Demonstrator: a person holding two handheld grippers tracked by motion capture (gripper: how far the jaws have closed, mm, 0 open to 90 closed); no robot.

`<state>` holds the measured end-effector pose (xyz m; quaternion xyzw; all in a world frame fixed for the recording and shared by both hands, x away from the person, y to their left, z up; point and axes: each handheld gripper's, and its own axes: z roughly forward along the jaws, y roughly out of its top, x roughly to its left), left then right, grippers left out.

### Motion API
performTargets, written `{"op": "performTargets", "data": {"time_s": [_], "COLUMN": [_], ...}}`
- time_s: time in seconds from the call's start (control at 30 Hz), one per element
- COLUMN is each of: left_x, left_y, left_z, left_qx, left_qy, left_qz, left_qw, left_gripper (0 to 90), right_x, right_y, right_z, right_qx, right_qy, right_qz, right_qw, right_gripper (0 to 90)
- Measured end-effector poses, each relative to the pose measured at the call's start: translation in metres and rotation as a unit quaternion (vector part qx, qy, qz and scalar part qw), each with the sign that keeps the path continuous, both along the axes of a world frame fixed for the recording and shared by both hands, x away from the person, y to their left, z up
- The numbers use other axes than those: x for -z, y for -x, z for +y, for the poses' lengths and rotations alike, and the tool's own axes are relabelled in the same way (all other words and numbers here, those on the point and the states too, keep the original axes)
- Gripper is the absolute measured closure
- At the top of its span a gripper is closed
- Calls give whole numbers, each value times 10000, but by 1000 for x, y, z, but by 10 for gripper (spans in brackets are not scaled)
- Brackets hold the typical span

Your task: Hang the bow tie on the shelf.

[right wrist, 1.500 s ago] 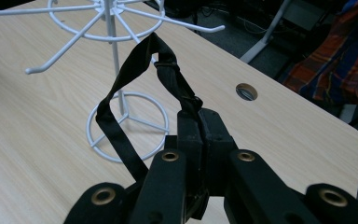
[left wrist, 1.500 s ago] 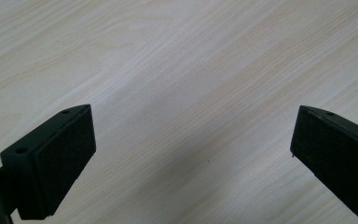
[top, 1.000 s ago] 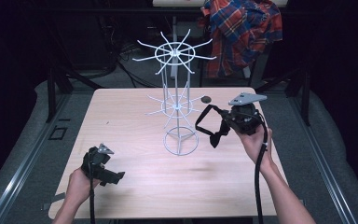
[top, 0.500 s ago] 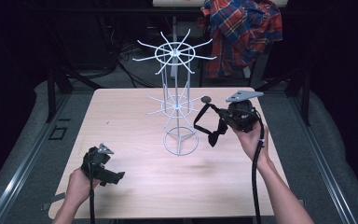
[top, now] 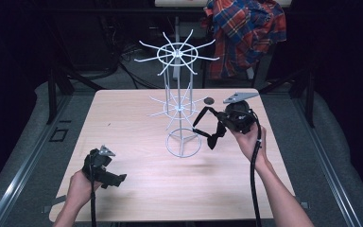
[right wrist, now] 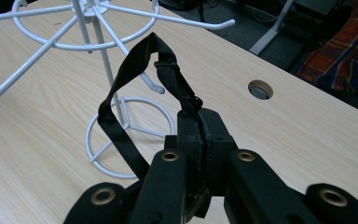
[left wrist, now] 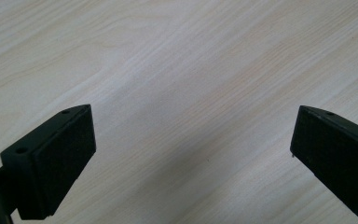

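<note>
A white wire rack (top: 179,106) with two tiers of hooked arms stands on the wooden table (top: 123,118), a little right of centre. My right gripper (top: 223,124) hovers just right of the rack, shut on a black strap (top: 207,124) that hangs as a loop toward the rack's base ring (top: 183,143). In the right gripper view, the strap (right wrist: 135,70) arches up from the closed gripper (right wrist: 200,126), close to a lower hook of the rack (right wrist: 98,46). My left gripper (top: 118,178) rests at the table's front left. Its jaws stand wide, open (left wrist: 191,116) over bare wood.
A round cable hole (top: 209,100) sits in the table behind the right gripper, also seen in the right gripper view (right wrist: 260,88). A plaid shirt (top: 246,33) hangs behind the table's far edge. Dark floor and metal rails surround the table.
My right gripper has shifted slightly left toward the rack, carrying the strap. The left gripper has not moved.
</note>
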<state>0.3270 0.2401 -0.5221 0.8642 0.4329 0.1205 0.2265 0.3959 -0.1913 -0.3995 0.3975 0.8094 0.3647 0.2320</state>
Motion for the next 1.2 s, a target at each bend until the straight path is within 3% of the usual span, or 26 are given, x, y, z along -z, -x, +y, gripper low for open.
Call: {"op": "performTargets", "data": {"time_s": [1.2], "left_x": [0], "left_y": [0], "left_z": [0], "left_qx": [14], "left_qy": [-1], "left_qz": [9], "left_qw": [10000], "left_gripper": [1], "right_x": [28], "right_y": [-5], "right_z": [14], "right_qx": [-50], "right_qy": [-10], "right_qz": [238], "right_qw": [9997], "right_gripper": [876]}}
